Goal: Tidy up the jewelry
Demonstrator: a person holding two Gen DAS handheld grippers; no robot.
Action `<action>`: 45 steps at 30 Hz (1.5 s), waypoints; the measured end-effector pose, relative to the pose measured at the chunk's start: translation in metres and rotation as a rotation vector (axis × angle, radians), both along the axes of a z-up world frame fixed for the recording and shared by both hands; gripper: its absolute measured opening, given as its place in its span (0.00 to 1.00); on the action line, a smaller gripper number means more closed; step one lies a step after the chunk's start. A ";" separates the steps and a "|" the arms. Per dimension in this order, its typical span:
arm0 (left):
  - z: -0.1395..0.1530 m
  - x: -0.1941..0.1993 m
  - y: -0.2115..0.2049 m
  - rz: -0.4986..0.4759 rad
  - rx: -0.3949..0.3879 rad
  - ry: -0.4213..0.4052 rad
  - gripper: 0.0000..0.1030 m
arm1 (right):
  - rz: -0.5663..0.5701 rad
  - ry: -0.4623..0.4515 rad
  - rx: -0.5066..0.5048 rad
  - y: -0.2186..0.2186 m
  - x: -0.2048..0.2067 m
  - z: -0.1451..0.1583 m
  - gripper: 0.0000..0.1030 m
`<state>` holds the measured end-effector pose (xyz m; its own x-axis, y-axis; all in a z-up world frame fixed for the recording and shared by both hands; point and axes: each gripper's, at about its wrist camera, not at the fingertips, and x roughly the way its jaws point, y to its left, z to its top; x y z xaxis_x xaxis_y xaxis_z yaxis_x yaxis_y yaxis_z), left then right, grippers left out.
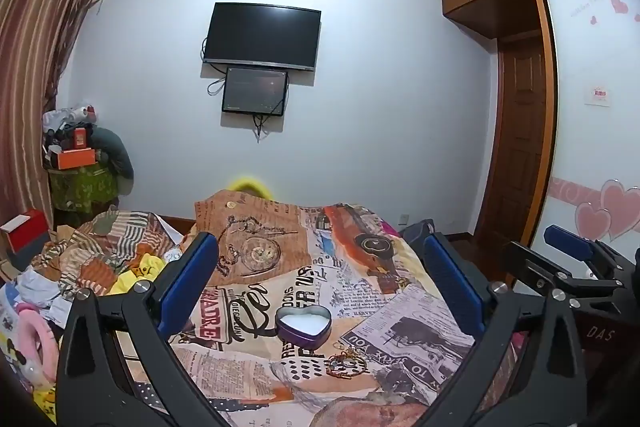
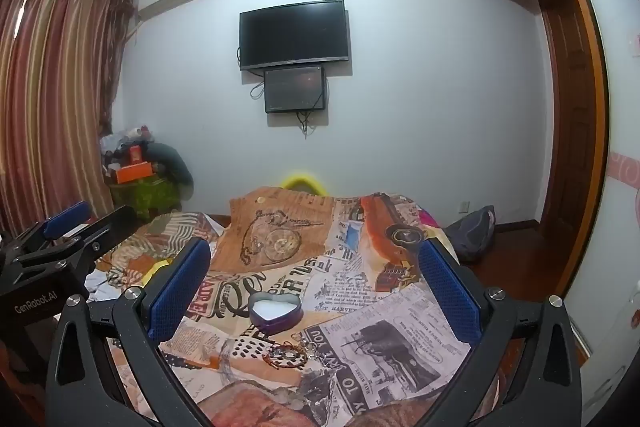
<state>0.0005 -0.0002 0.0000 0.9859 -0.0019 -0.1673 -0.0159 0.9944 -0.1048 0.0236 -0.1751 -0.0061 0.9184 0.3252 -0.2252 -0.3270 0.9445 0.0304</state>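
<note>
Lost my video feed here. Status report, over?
Left gripper and right gripper open, empty, above bedspread. Heart tin open; jewelry pile beside it, untouched. Nothing in the way.

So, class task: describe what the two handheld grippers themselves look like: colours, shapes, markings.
Both match: the left gripper and right gripper have black triangular frames with cut-outs, silver round bolts, and blue textured finger pads. White lettering "GenRobot.AI" marks the left body; "DAS" the right. No cables or sleeves show.

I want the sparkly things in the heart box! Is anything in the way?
Nothing visible is. The jewelry lies on the bedspread just in front of the open heart tin, and both hand-held grippers, left and right, hang open above them.
</note>
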 end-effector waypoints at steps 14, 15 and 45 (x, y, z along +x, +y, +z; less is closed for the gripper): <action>-0.012 0.005 -0.001 0.006 -0.003 0.012 1.00 | -0.005 0.014 0.005 0.000 -0.006 0.001 1.00; -0.011 0.006 0.000 0.005 -0.003 0.015 1.00 | -0.004 0.019 0.007 0.000 -0.002 0.000 1.00; -0.009 0.006 0.002 0.008 0.002 0.025 1.00 | 0.003 0.026 0.014 0.003 -0.003 0.000 1.00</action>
